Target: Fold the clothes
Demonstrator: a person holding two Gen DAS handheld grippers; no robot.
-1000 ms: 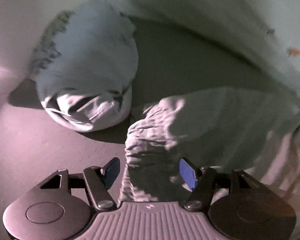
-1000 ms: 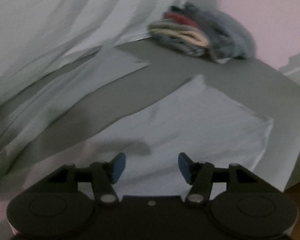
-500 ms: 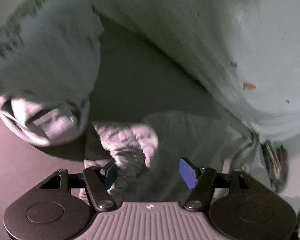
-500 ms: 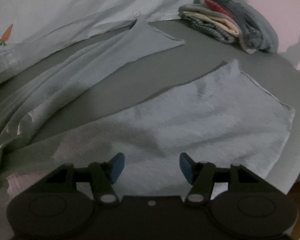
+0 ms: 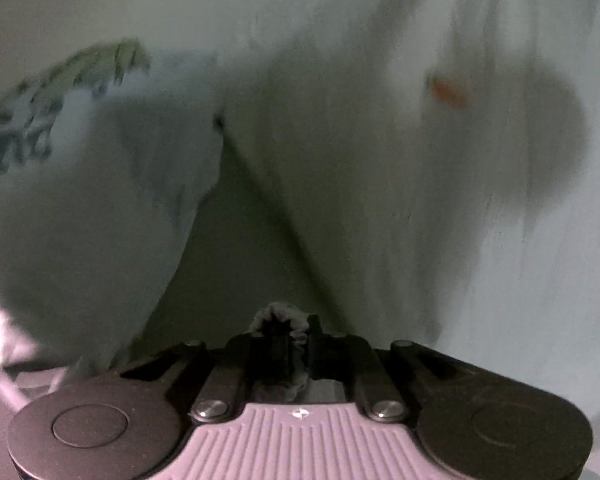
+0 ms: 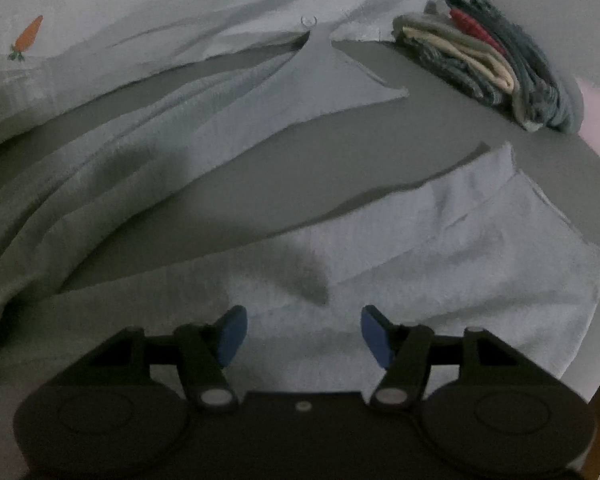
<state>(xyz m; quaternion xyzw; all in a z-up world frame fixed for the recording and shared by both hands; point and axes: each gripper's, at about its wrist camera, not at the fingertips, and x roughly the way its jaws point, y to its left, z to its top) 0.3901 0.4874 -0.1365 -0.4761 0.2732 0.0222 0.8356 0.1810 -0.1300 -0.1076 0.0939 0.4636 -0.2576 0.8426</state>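
**Inspector:** Presently, your left gripper [image 5: 281, 334] has its jaws drawn together on a bunched fold of the pale towel [image 5: 278, 314]; the cloth puckers up between them. That view is heavily blurred.

**Operator:** And the right one?

**Inspector:** Your right gripper [image 6: 303, 334] stands wide apart, blue pads [image 6: 232, 334] clear of each other, holding nothing. It hovers over the same towel [image 6: 440, 264], which lies spread on the grey surface [image 6: 260, 168], its far right corner folded back over itself.

**Operator:** What else do you log?

**Inspector:** A white sheet with a carrot print [image 6: 27, 38] is rumpled along the far left. A stack of folded clothes [image 6: 488, 60] sits far right, well apart from the towel. In your left view, a white garment with green lettering [image 5: 60, 168] fills the left side; whether it touches the towel, I cannot tell.
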